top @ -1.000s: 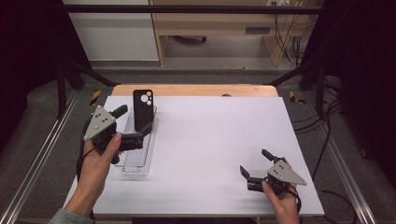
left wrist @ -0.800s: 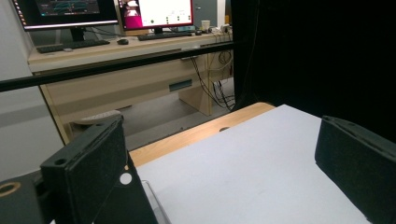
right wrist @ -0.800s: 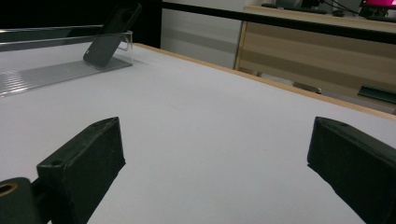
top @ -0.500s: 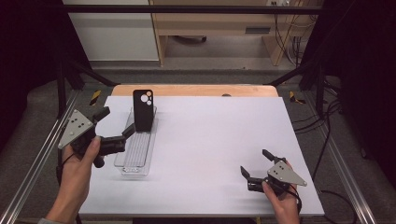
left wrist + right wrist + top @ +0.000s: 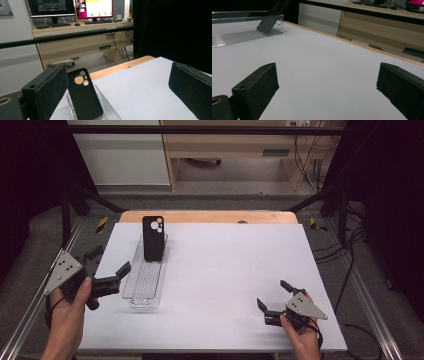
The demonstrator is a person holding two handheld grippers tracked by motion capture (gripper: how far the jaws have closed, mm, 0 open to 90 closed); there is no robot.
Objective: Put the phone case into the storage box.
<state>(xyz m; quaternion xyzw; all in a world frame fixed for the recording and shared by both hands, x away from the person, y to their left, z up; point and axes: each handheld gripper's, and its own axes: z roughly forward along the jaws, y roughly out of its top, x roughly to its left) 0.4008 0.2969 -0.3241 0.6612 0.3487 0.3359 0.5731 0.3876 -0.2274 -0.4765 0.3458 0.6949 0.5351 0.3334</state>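
Seen from above, a white worktop (image 5: 220,285) fills the middle of the scene. At its left edge a person's left hand (image 5: 67,312) holds the left gripper (image 5: 111,262), its two black jaws spread wide with nothing between them, pointing right toward a clear plastic tray (image 5: 145,287). The gripper sits just beside the tray's left wall, apart from it. The tray is long and narrow and runs away from the person. At its far end a black phone case (image 5: 153,238) stands nearly upright, leaning back a little, with round camera cut-outs near its top. In the left gripper view the case appears just right of the left-hand jaw, its foot inside the tray. Well apart, at the worktop's near right corner, the right hand (image 5: 300,335) holds the right gripper (image 5: 274,295), jaws also spread wide and holding nothing, low over bare worktop.
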